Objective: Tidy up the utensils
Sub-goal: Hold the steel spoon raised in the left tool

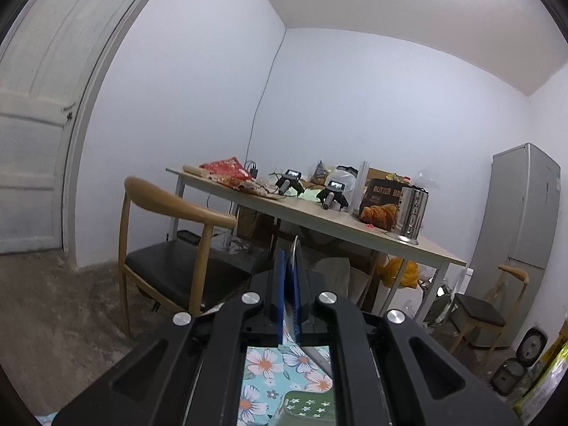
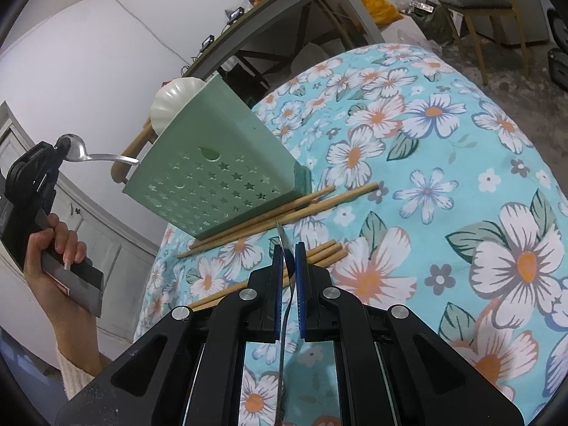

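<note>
Mint-green perforated plastic utensil basket (image 2: 216,163) sitting centre-left on flowered cloth, left gripper (image 2: 62,149) clamping a shiny metal spoon (image 2: 85,152) beside its rim, right gripper (image 2: 289,248) pinching another thin metal utensil (image 2: 283,239); next, probably dropping the spoon in.

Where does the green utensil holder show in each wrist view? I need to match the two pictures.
Left wrist: green utensil holder only as a sliver at the bottom centre, seen through the gripper frame.
Right wrist: left of centre, tipped over on the floral cloth, chopsticks beside it.
Shared landmark: the floral cloth.
</note>
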Motion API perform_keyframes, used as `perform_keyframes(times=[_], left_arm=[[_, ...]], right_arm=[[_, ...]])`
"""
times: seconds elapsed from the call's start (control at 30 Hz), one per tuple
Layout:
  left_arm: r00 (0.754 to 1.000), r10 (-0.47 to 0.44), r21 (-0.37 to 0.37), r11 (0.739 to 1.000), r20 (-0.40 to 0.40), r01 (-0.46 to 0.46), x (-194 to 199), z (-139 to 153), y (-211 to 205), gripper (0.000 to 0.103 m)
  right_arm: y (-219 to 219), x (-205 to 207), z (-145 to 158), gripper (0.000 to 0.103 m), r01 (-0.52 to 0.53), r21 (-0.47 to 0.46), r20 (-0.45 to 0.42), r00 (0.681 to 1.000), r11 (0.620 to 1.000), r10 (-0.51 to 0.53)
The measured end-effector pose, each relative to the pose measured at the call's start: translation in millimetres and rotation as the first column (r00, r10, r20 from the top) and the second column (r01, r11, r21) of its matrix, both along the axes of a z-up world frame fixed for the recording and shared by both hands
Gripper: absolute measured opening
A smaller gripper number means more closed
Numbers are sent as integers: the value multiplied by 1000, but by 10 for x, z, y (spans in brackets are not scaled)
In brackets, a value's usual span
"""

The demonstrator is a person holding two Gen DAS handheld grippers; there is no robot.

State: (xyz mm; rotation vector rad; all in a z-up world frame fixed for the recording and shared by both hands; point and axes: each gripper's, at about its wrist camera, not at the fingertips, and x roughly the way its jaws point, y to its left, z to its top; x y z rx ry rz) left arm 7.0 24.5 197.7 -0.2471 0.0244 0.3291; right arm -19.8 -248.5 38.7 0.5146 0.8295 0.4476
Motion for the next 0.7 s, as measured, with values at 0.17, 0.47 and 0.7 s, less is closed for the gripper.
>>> perform_keyframes(times=[0.17,0.47,0.7], left_arm=[[1000,18,68,998,-9,-18,48,-48,-95,3],[998,10,125,992,-56,-3,165,-188,-192,4],[999,-25,-9,1000,-24,25,108,-93,-17,4]], right_arm=[[2,-1,4,7,-2,2,1,1000,1000,2],[66,-12,18,7,-16,-12,9,1000,1000,16],[61,8,7,7,-16,-1,2,1000,1000,16]])
